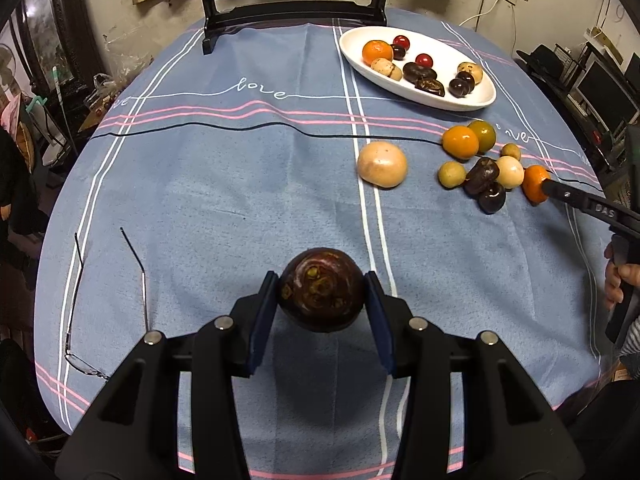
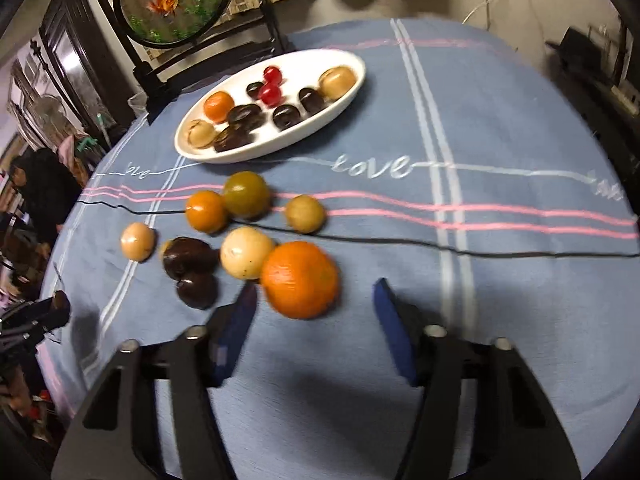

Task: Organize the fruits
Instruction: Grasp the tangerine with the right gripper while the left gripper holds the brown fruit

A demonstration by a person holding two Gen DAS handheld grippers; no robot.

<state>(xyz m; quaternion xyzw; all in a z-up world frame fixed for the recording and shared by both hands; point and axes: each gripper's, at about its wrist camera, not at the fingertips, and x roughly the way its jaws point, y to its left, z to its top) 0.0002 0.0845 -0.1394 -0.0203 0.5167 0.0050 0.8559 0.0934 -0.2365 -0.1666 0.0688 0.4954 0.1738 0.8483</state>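
My left gripper (image 1: 322, 280) is shut on a dark purple round fruit (image 1: 320, 292), held above the blue tablecloth. My right gripper (image 2: 316, 290) stands open around a large orange (image 2: 300, 280); the left pad is close to the orange and the right pad stands apart from it. Beside the orange lie several loose fruits: a pale one (image 2: 246, 252), two dark ones (image 2: 188, 258), a small orange one (image 2: 206, 211), a greenish one (image 2: 246, 194) and a tan one (image 2: 305, 213). A white oval plate (image 2: 280, 152) further back holds several fruits.
A peach-coloured fruit (image 1: 382, 164) lies alone left of the group. A pair of glasses (image 1: 80, 320) lies at the table's left edge. A thin black cable (image 1: 240, 128) crosses the cloth. A black framed stand (image 1: 296, 0) is at the back. A person's hand (image 1: 616, 280) holds the right gripper.
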